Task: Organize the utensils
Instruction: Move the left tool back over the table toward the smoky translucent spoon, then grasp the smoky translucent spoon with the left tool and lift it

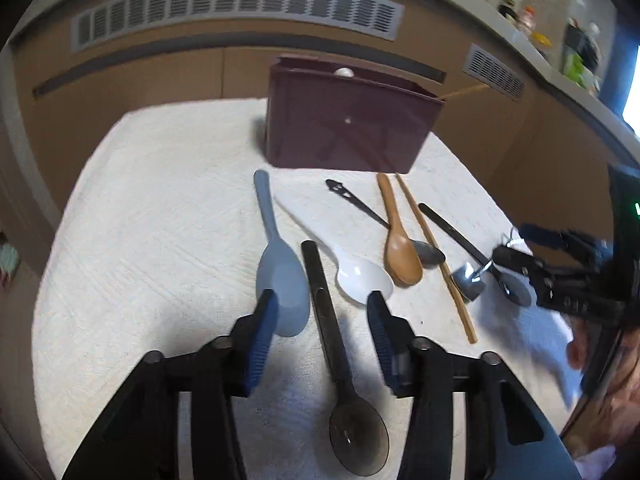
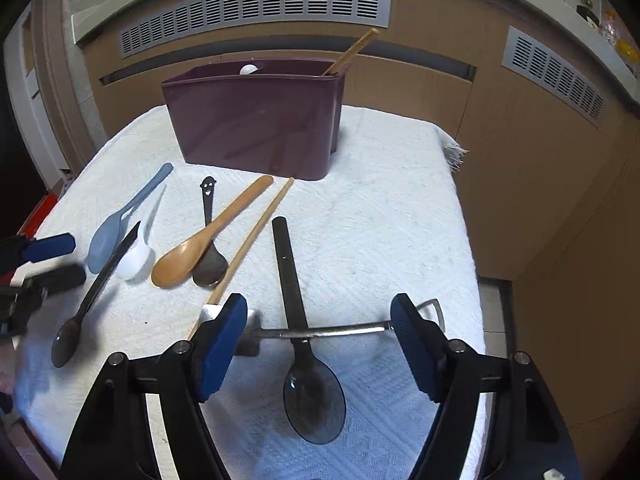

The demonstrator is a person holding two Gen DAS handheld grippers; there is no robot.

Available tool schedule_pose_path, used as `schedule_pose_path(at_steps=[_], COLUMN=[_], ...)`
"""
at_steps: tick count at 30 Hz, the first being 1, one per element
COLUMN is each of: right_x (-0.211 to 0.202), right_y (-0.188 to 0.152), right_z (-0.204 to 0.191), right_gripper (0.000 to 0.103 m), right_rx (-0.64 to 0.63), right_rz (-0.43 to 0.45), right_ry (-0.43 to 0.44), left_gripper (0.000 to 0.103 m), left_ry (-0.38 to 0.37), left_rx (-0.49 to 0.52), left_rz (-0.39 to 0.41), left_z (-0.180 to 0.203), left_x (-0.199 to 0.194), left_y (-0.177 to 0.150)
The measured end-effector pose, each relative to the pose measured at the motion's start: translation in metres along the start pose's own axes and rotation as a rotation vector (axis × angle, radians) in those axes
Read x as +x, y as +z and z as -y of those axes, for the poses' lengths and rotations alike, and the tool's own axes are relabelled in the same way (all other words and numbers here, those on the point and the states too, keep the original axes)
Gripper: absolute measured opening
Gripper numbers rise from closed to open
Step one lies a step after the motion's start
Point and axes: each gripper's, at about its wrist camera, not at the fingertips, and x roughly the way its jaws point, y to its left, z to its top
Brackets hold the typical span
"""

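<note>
1. Blurring smears the right gripper at the right edge of the left wrist view, so whether it touches anything cannot be told from there; a white rounded thing barely shows above the rim of the maroon utensil holder, and a wooden chopstick leans out of the holder's right end, its lower part hidden.
2. Both grippers tilt down toward the white cloth in front of the holder.
3. The left gripper has its blue pads apart, one on each side of the handle of a dark translucent spoon, not pressing it.
4. The right gripper stands wide and unclenched over a second dark spoon and a metal measuring scoop that lies crosswise on it.
5. Each dark spoon points its handle toward the holder and its bowl toward the camera.
6. Between them, nearer the holder, lie a pale blue spoon, a white spoon, a wooden spoon, a small black spoon with a smiling face and a loose chopstick, handles angled roughly holderward.
</note>
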Motion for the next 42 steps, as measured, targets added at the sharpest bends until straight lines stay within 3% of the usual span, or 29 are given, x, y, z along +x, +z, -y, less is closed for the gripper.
schedule_pose_path(at_steps=[2, 5, 7, 12, 17, 19, 23, 30, 37, 42], right_x=[-0.003, -0.005, -0.005, -0.009, -0.013, -0.015, -0.015, -0.022, -0.04, -0.044], right_y=[-0.003, -0.006, -0.008, -0.009, -0.011, -0.012, -0.011, -0.016, -0.028, -0.035], right_z=[0.001, 0.002, 0.003, 0.008, 0.002, 0.002, -0.006, -0.023, -0.017, -0.01], right_gripper=[0.069, 0.07, 0.07, 0.07, 0.07, 0.07, 0.07, 0.07, 0.071, 0.075], right_rx=[0.005, -0.008, -0.007, 0.024, -0.012, -0.018, -0.032, -0.043, -0.012, -0.004], right_rz=[0.014, 0.028, 0.039, 0.064, 0.086, 0.089, 0.071, 0.07, 0.094, 0.104], right_ry=[-0.001, -0.009, -0.039, -0.018, -0.049, -0.046, 0.038, 0.054, -0.016, -0.053], left_gripper=[0.041, 0.041, 0.041, 0.041, 0.041, 0.041, 0.041, 0.041, 0.041, 0.035], left_ry=[-0.034, 0.012, 0.041, 0.101, 0.086, 0.058, 0.043, 0.021, 0.132, 0.131], left_rx=[-0.003, 0.016, -0.023, -0.077, -0.094, -0.048, 0.054, 0.071, 0.126, 0.094], left_rz=[-0.012, 0.001, 0.016, -0.022, -0.05, -0.04, -0.031, -0.103, -0.09, -0.006], left_z=[0.0, 0.003, -0.003, -0.019, -0.023, -0.016, -0.004, 0.013, 0.04, 0.03], left_x=[0.001, 0.002, 0.005, 0.028, 0.038, 0.029, 0.004, -0.024, -0.01, -0.019], left_y=[-0.001, -0.002, 0.004, 0.031, 0.044, 0.035, -0.002, -0.065, -0.071, -0.066])
